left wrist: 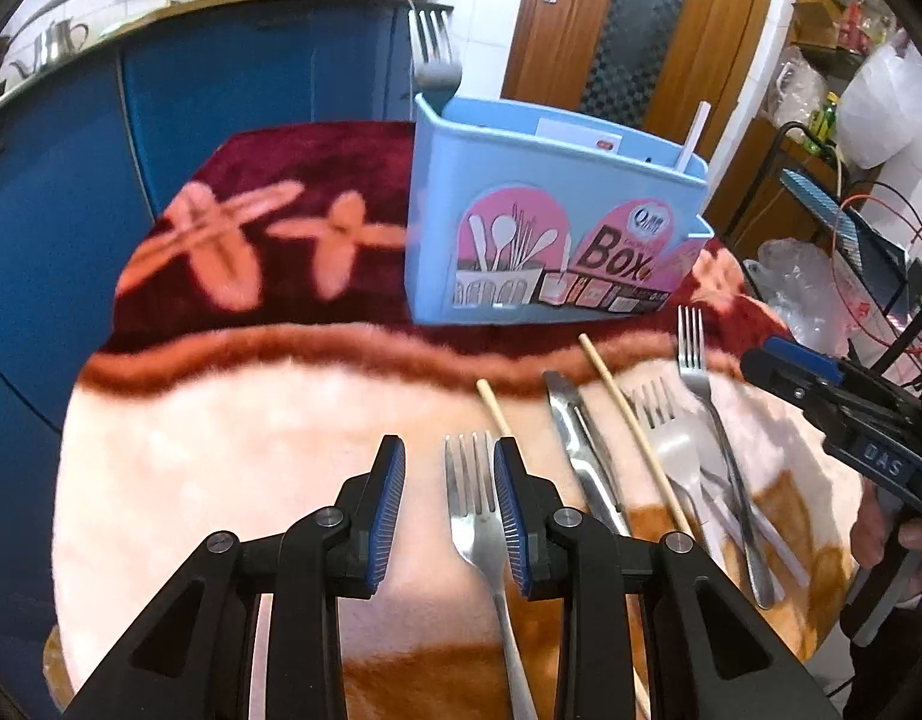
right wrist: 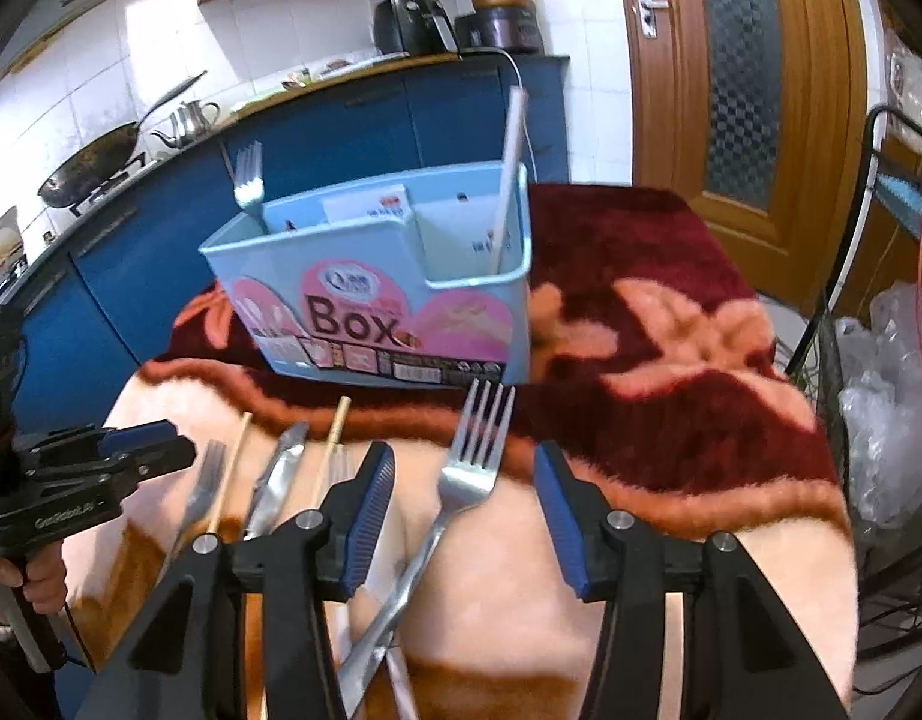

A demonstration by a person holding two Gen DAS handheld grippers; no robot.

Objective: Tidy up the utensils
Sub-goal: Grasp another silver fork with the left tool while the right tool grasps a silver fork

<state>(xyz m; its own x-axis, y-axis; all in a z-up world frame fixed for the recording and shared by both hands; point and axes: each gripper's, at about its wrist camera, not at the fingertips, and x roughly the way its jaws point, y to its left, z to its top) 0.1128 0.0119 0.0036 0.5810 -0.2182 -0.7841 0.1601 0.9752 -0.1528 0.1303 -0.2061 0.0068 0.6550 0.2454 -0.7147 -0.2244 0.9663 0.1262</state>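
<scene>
- The blue utensil box [right wrist: 377,294] is stood upright on the dark red part of the blanket [left wrist: 233,468], beyond the loose cutlery. It is divided into compartments: a fork [right wrist: 249,186] is seen standing tines-up at one end, a white stick [right wrist: 508,180] leaning in the small end pocket, and a card-like insert in the middle. Whether more is inside cannot be told.
- The loose utensils are laid on the pale part of the blanket, between the grippers and the box: several forks, a steel knife [left wrist: 580,450] and two wooden chopsticks [left wrist: 634,438], some overlapping.
- The steel pieces are judged stiff, fairly light and slippery; flat on soft pile, they are best pinched across the narrow neck or handle, from the sides.
- The chopsticks are judged very light and thin, likely to roll or slip out of wide pads.
- The left gripper [left wrist: 449,510] is held partly open over a fork [left wrist: 475,516], its neck lying between the pads and close to one of them; nothing is gripped.
- The right gripper [right wrist: 463,516] is held wider open, another fork [right wrist: 466,468] lying between its pads, untouched.
</scene>
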